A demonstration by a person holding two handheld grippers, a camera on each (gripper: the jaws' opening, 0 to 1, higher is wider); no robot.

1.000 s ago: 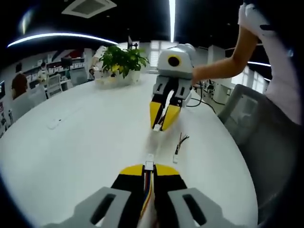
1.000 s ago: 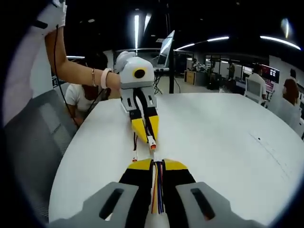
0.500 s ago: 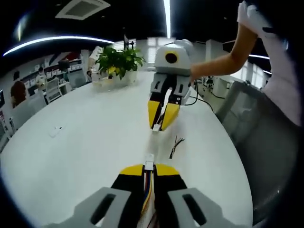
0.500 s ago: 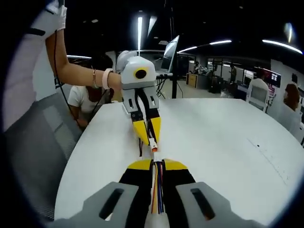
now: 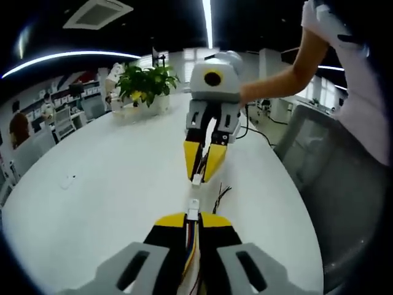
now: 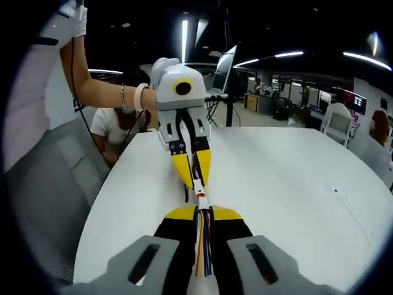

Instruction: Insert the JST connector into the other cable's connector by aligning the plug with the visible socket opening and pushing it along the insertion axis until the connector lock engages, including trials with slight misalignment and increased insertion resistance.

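Note:
My left gripper (image 5: pixel 193 216) is shut on a cable of coloured wires, and its small white connector (image 5: pixel 193 208) sticks out past the yellow jaw tips. Facing it, my right gripper (image 5: pixel 199 175) is shut on the other cable, whose white connector (image 5: pixel 196 180) points back at mine across a small gap. In the right gripper view, the right gripper (image 6: pixel 201 211) holds its wires and white connector (image 6: pixel 201 200) just below the left gripper (image 6: pixel 195 178) and that gripper's connector (image 6: pixel 198 184). There the two connectors look almost in line and nearly touching.
Both grippers hover over a round white table (image 5: pixel 110 178). A loose dark cable (image 5: pixel 220 195) lies on it beside the connectors. A potted plant (image 5: pixel 146 83) stands at the far edge. A grey chair (image 5: pixel 319 166) stands near the person's arm (image 5: pixel 276 80).
The two grippers have moved toward each other. The gap between the connectors has shrunk from wide to small.

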